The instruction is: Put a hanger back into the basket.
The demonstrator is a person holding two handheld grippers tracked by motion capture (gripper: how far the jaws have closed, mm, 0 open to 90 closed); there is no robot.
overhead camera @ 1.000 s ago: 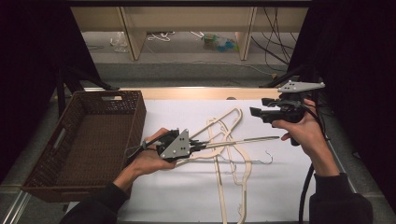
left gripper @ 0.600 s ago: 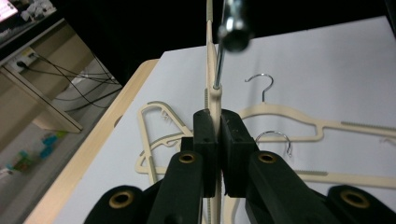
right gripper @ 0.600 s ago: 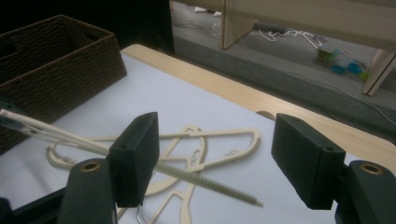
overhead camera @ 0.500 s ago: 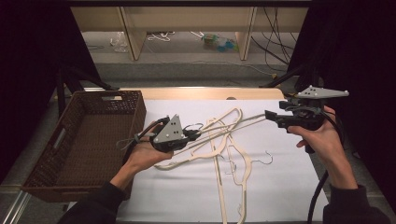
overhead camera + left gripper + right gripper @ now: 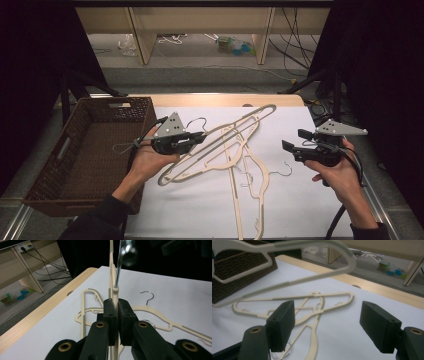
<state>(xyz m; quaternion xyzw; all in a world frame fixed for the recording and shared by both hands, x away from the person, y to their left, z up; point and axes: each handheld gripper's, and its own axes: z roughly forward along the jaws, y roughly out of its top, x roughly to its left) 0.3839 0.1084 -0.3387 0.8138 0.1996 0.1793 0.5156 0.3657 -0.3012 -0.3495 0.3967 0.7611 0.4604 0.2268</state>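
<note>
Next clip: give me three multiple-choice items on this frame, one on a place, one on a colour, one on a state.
1. Where is the basket?
A. left of the white sheet
B. right of the white sheet
C. on the floor

2. What colour are the hangers?
A. red
B. cream
C. blue

3. How do the left tongs stand?
A. wide open
B. shut on nothing
C. shut on a hanger

Key: 1 A, the high view shows the basket at the left edge of the white sheet. 2 B, both the lifted hanger and those lying on the sheet are cream. 3 C, the left gripper view shows the pads clamped on the lifted hanger's neck, just below its metal hook.
</note>
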